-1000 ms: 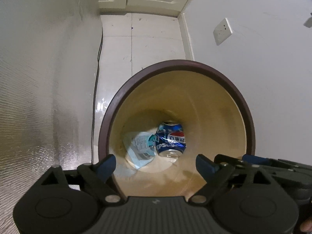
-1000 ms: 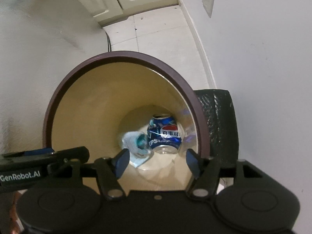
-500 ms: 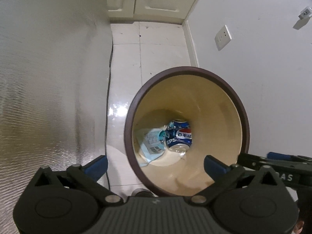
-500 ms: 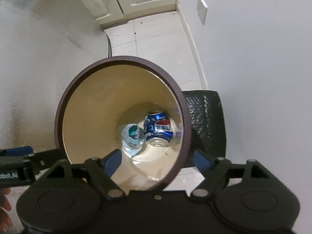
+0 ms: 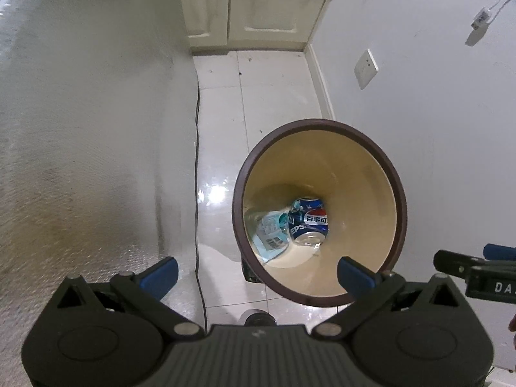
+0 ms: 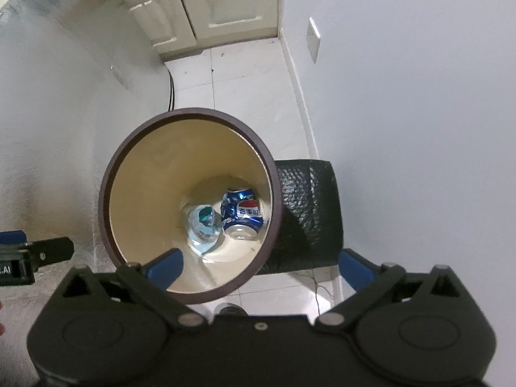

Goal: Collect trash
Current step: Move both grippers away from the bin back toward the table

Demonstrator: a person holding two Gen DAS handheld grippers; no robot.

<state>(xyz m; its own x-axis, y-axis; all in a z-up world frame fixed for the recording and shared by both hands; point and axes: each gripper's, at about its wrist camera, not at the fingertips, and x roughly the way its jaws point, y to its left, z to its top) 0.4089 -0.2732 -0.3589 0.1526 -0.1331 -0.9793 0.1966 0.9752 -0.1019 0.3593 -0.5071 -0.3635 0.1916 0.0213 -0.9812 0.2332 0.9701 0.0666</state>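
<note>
A waste bin with a dark brown rim and cream inside stands on the tiled floor below both grippers. At its bottom lie a crushed blue Pepsi can and a crumpled clear plastic bottle with a teal cap. My left gripper hangs open above the bin's near left edge, with nothing held. The jaws of my right gripper are opening above the bin's near right edge. Nothing is between them. Each gripper's side shows at the edge of the other's view.
A black padded bag lies against the white wall right of the bin. A silver textured panel rises on the left, with a black cable along its foot. Cream cabinet doors close the far end. A small round object sits on the floor below.
Both grippers have risen away from the bin, which now looks smaller and lower. The right jaws have spread much wider, the left ones slightly. The can and bottle lie where they were.
</note>
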